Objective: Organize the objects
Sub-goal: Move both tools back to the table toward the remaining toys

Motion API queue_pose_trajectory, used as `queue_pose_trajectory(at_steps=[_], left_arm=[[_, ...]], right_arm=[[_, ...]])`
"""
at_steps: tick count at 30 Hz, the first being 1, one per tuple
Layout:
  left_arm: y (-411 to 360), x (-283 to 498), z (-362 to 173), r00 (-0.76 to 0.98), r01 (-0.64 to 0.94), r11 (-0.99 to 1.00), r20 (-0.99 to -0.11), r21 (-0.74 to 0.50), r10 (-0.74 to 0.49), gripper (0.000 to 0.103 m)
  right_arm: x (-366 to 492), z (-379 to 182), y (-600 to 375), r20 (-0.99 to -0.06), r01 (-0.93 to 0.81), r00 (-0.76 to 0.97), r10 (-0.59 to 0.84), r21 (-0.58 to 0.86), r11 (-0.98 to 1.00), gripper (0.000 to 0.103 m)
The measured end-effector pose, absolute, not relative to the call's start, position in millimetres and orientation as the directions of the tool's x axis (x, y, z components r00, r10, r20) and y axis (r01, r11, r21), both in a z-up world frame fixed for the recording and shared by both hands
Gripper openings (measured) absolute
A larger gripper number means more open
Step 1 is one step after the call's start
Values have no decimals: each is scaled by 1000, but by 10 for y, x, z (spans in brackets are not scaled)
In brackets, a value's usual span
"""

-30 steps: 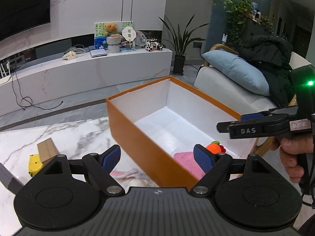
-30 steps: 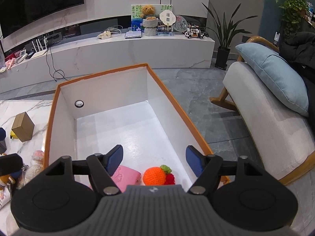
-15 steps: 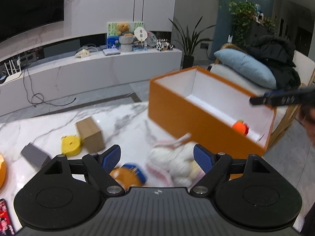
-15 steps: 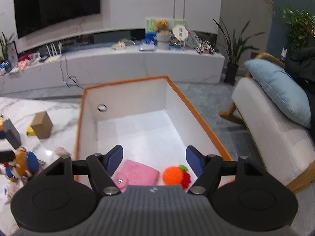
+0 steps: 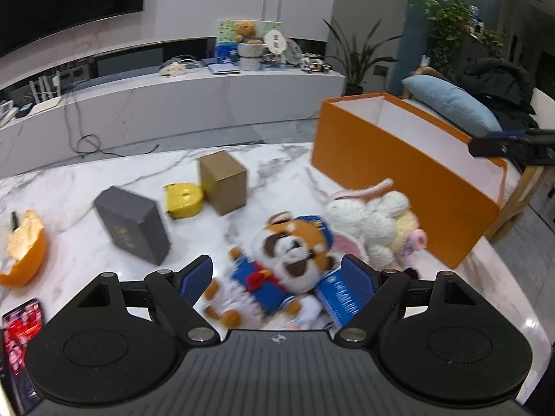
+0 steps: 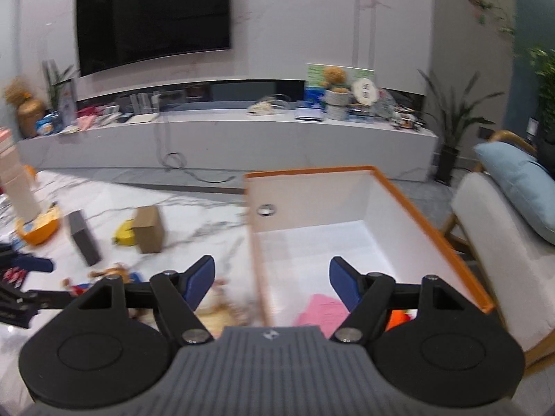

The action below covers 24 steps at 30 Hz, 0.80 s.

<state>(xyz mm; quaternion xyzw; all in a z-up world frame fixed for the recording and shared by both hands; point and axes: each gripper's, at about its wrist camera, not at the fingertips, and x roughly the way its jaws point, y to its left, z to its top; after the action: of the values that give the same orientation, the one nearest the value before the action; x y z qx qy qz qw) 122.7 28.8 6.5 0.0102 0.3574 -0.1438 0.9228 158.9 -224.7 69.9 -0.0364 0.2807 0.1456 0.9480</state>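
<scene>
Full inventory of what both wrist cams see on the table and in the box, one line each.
Storage box: 1, orange outside, white inside, table's right edge.
Pink pouch: 1, inside box.
Orange knitted toy: 1, inside box, mostly hidden.
Fox plush: 1, orange-white, blue outfit, table front.
Bunny plush: 1, white, against box.
Cardboard box: 1, brown, mid-table.
Tape measure: 1, yellow, beside cardboard box.
Grey box: 1, left of centre.
Orange peel: 1, far left.
Left tongs: open, over fox plush.
Right tongs: open, at box rim.

Orange box with white interior, beside it white knitted rabbit, orange-and-white plush in blue, yellow tape measure, brown carton, grey box, white grey-veined marble tabletop.
</scene>
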Motion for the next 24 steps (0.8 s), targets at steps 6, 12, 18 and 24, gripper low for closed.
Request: queue_pose_trajectory(at_steps=[6, 12, 18, 24], left_arm=[[732, 1259, 17, 712, 91, 971, -668, -219, -218, 98], [866, 1313, 19, 715, 42, 972, -672, -232, -192, 98], [724, 1344, -128, 653, 91, 972, -724, -215, -221, 98], [404, 1290, -301, 549, 270, 953, -790, -141, -272, 98]], right_arm=[[1388, 485, -1833, -589, -394, 735, 337, 34, 919, 77], [1219, 197, -1485, -664, -476, 665, 342, -23, 879, 81], [1153, 16, -1365, -719, -509, 613, 326, -44, 860, 82], [1131, -124, -1311, -757, -533, 574, 312, -56, 844, 85]])
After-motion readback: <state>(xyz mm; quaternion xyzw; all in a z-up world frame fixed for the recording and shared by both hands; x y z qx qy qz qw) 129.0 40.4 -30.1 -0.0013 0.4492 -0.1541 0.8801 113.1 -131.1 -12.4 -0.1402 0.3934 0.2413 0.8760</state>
